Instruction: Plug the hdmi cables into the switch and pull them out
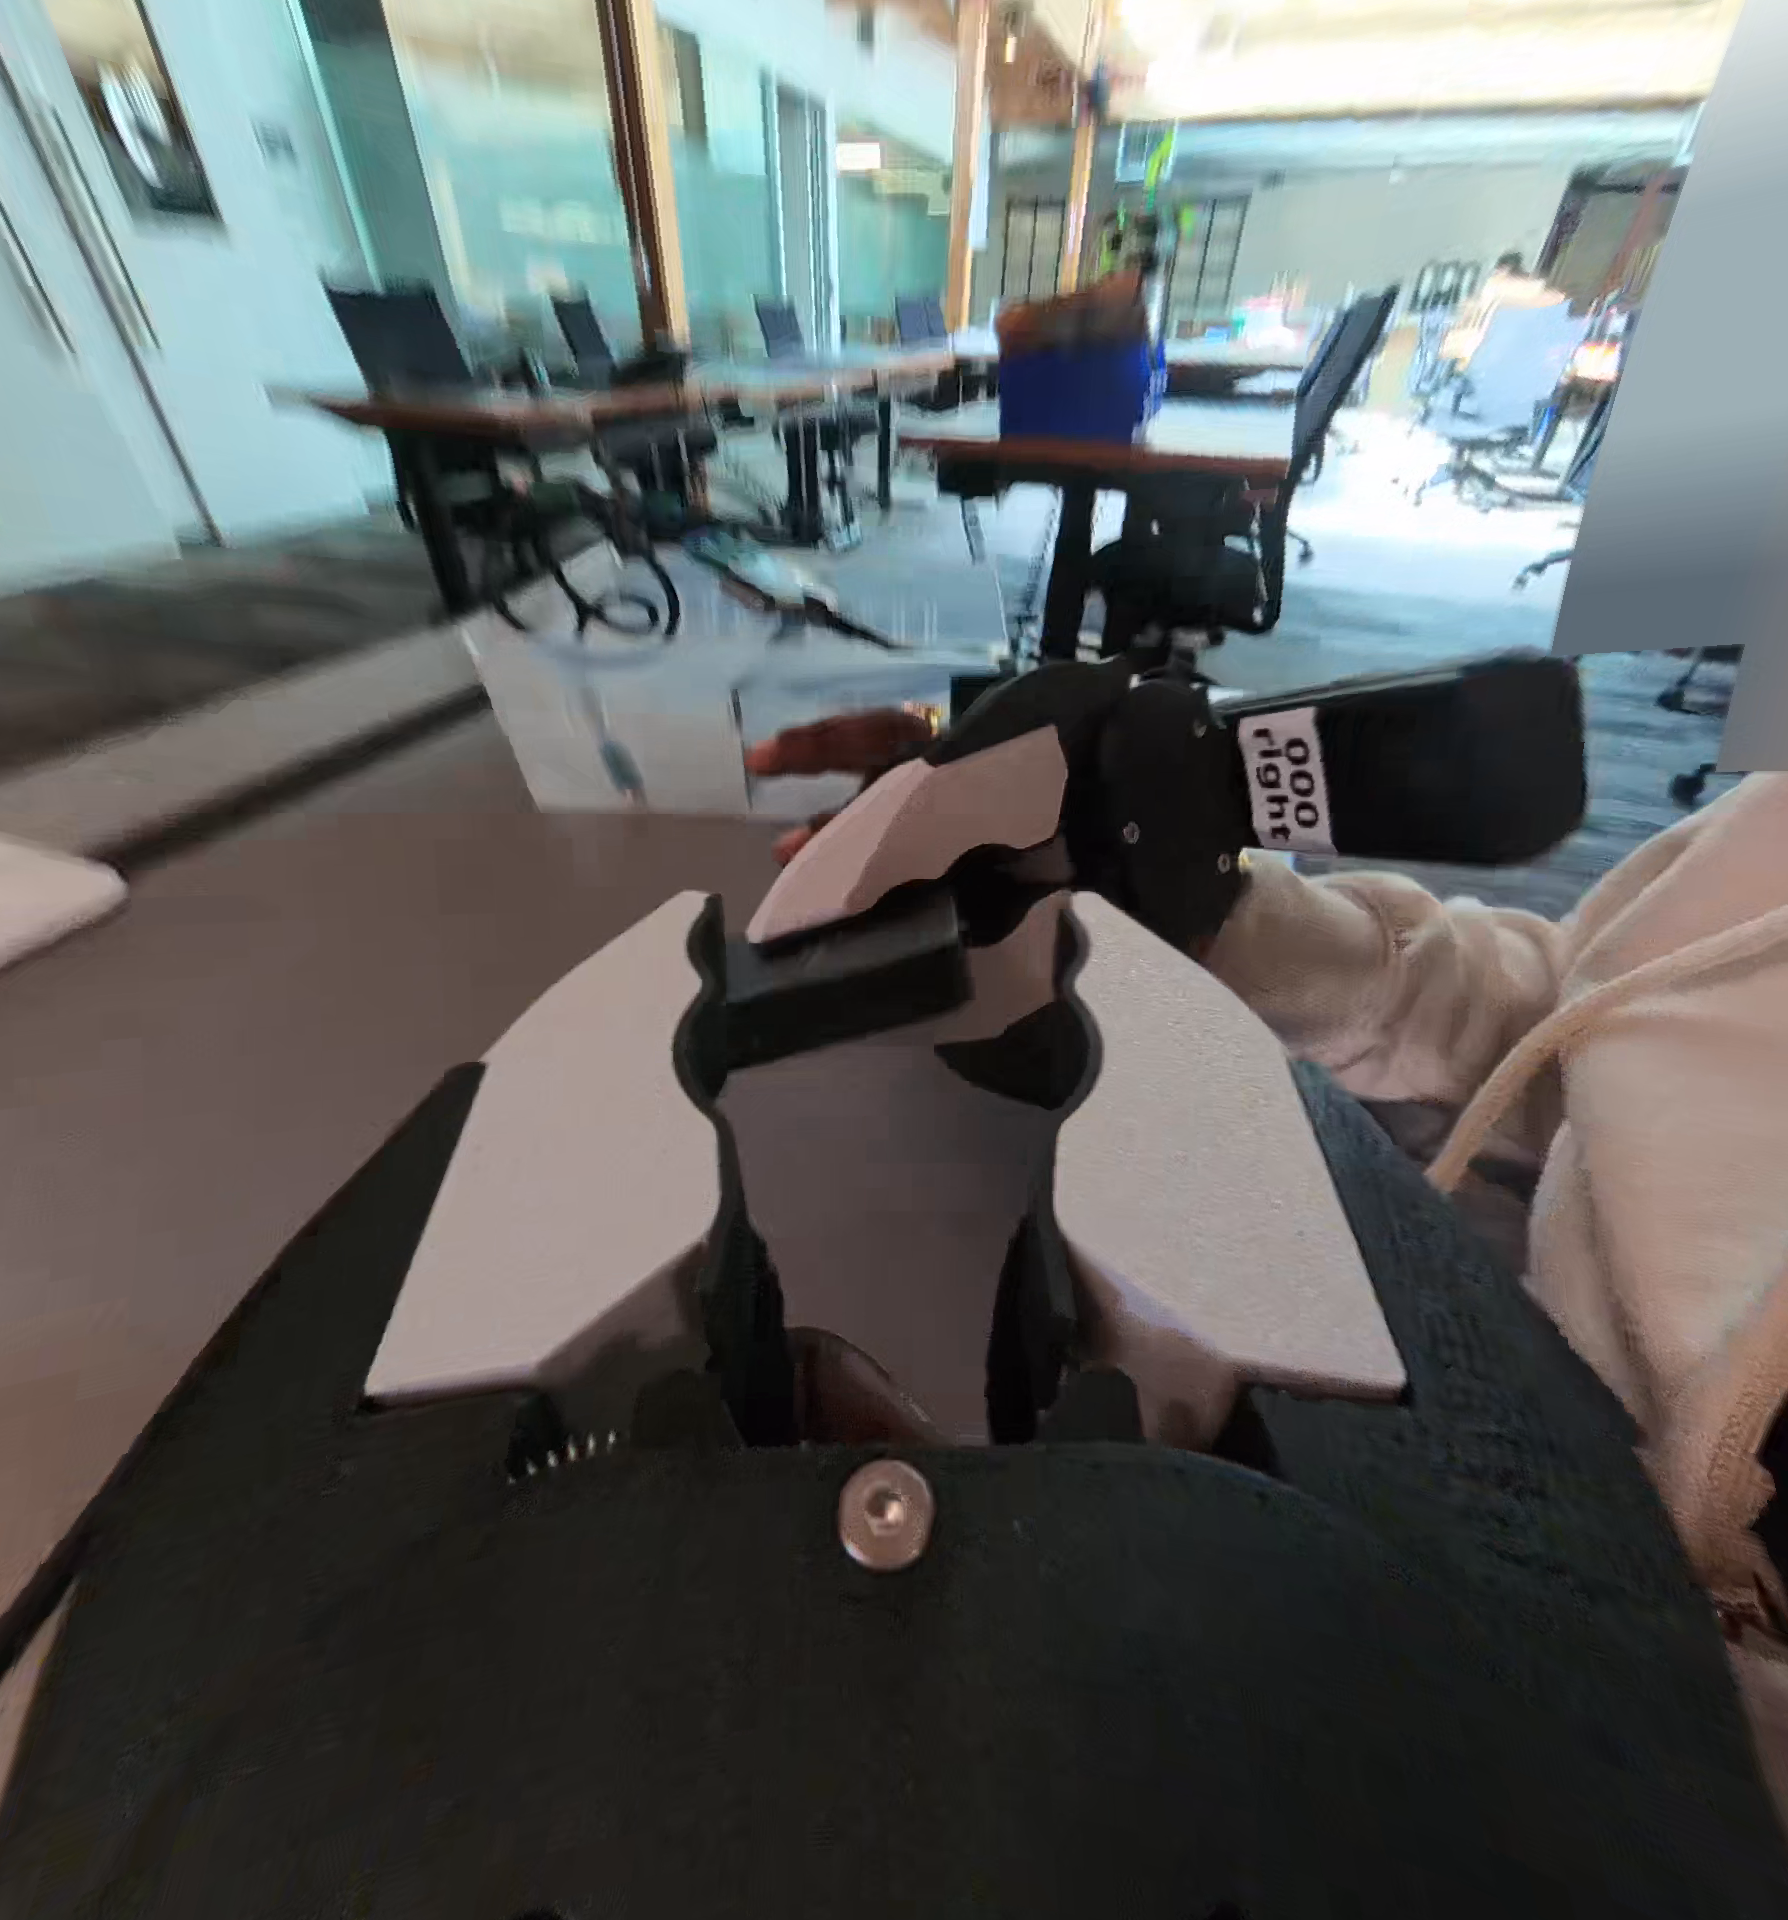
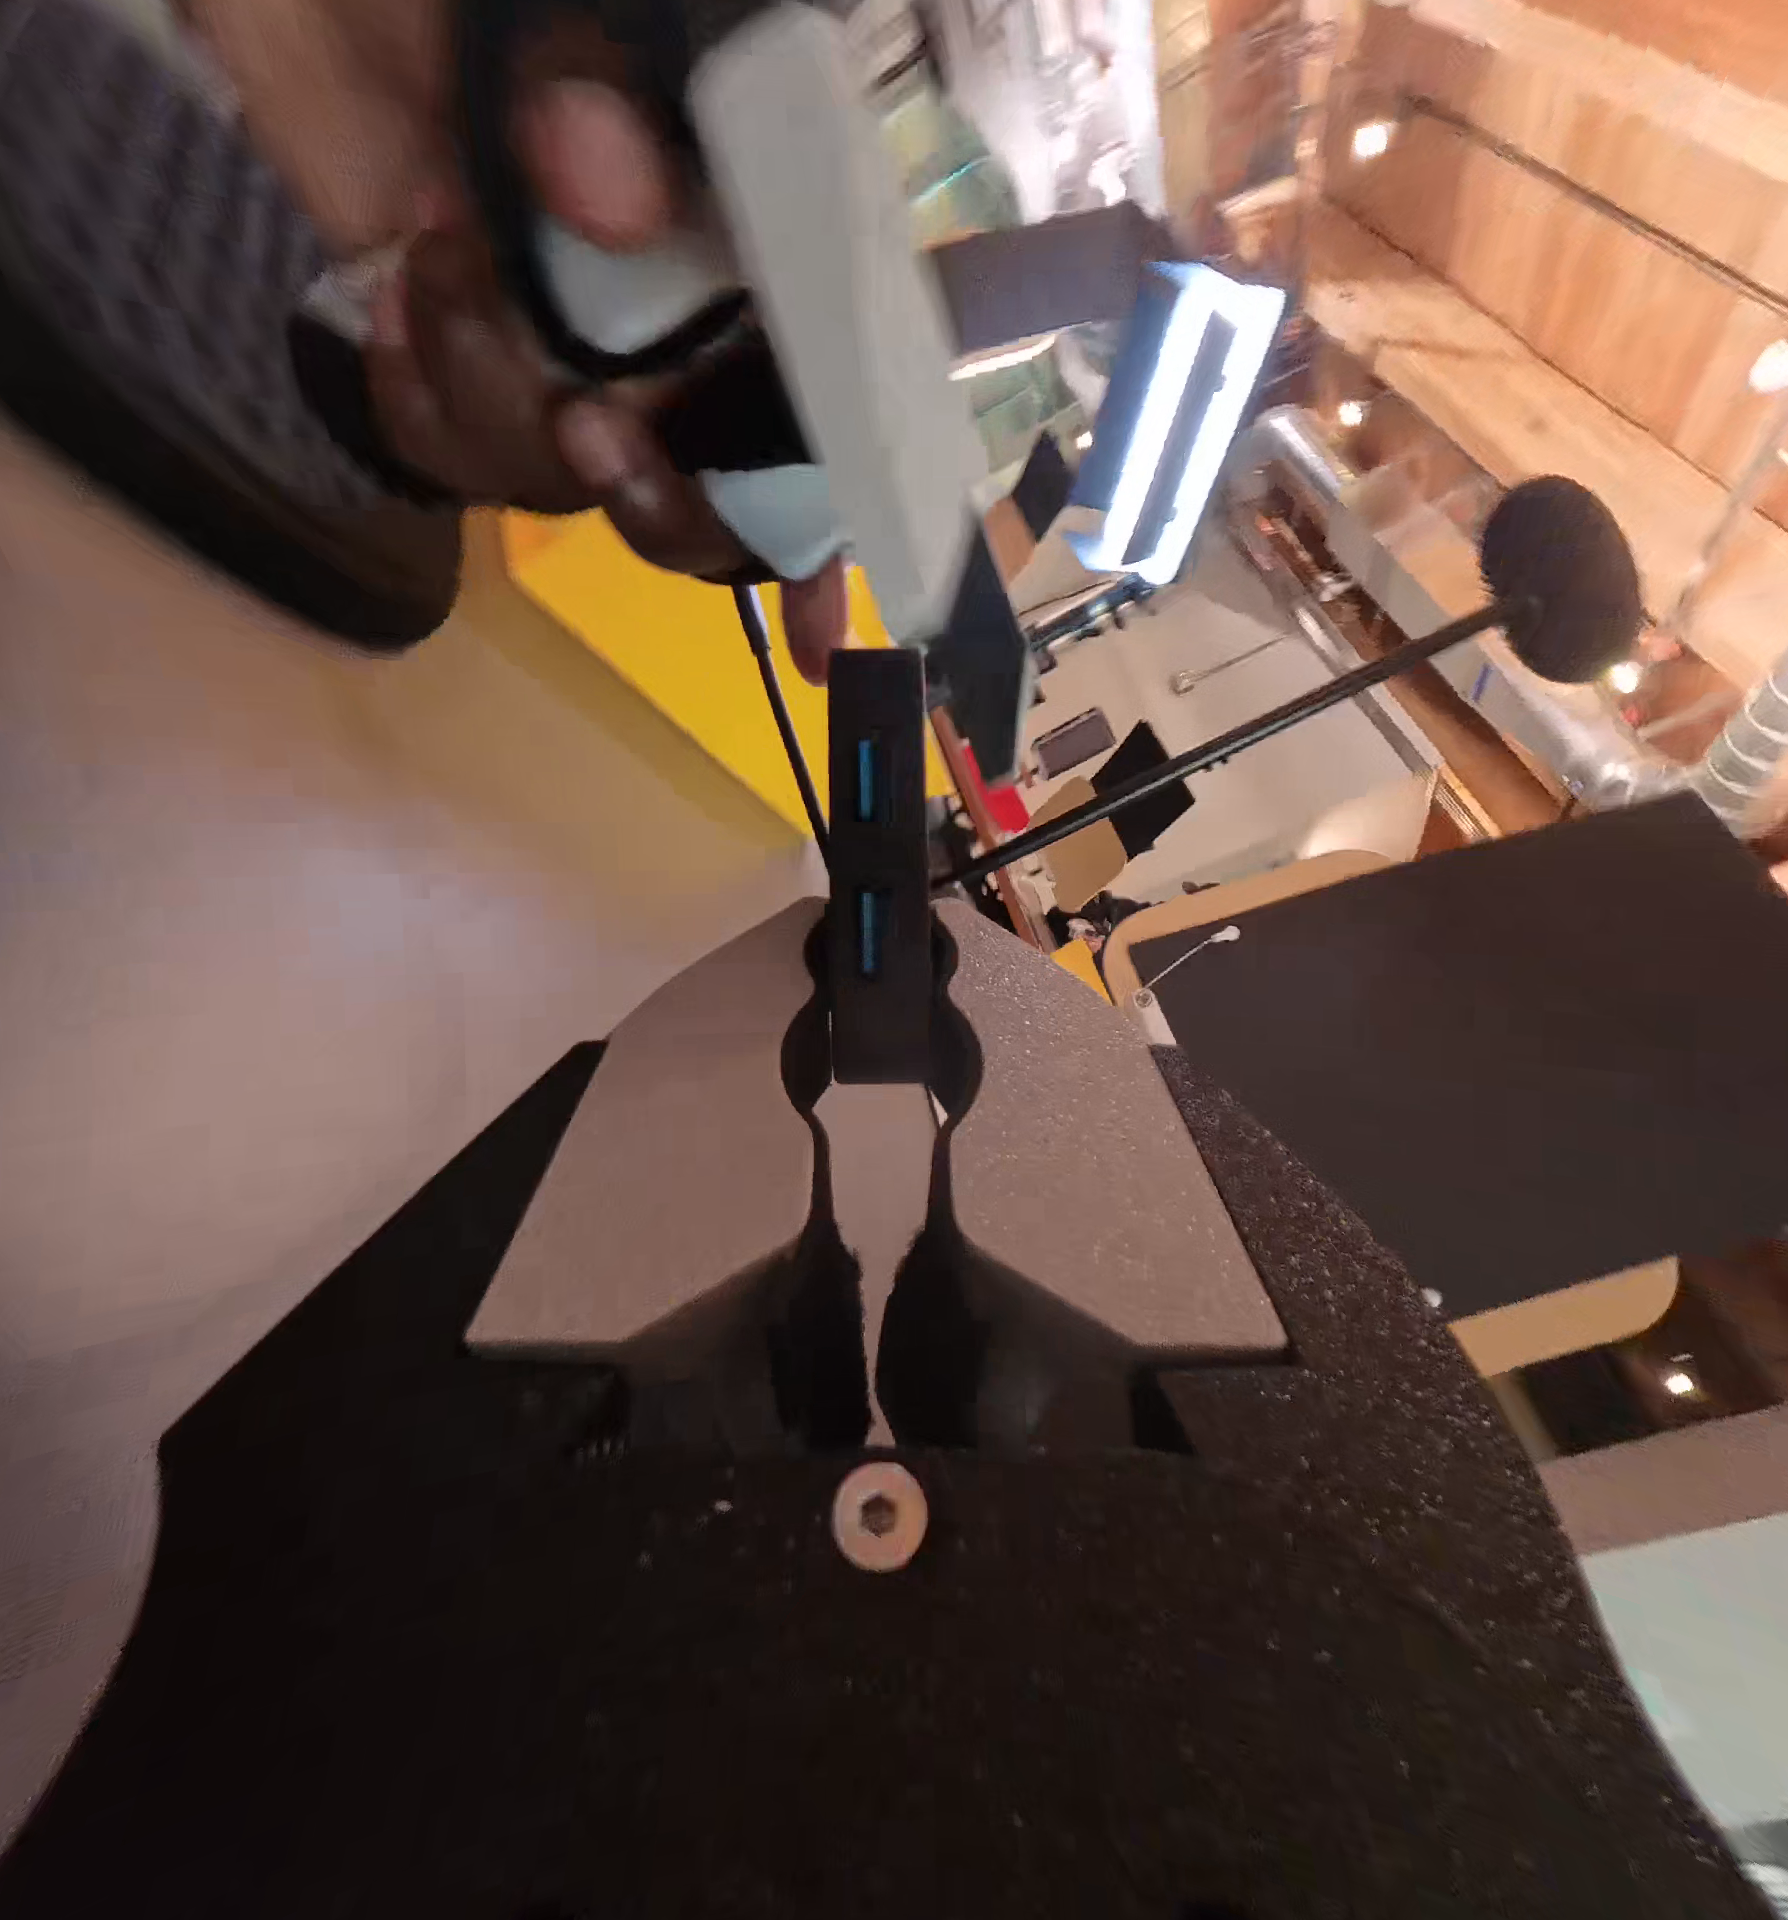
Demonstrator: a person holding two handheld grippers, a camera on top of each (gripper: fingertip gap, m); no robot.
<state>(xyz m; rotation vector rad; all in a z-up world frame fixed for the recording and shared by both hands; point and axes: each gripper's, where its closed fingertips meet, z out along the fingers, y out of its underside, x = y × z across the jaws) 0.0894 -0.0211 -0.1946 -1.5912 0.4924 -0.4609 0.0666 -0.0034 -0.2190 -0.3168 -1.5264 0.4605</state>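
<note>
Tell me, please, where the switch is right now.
The switch is clamped in the right tool; in the left wrist view it sits between the left tool's open fingertips.

Open-plan office: rows of wood-topped desks (image 1: 599, 400), black mesh chairs (image 1: 1326, 416), glass partition walls (image 1: 516, 177), timber ceiling (image 2: 1555, 187)

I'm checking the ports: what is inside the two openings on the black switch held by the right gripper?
Each opening on the switch shows a blue insert; no plug sits in either. The right gripper fingers cover the switch's lower sides, so anything there is hidden.
</note>
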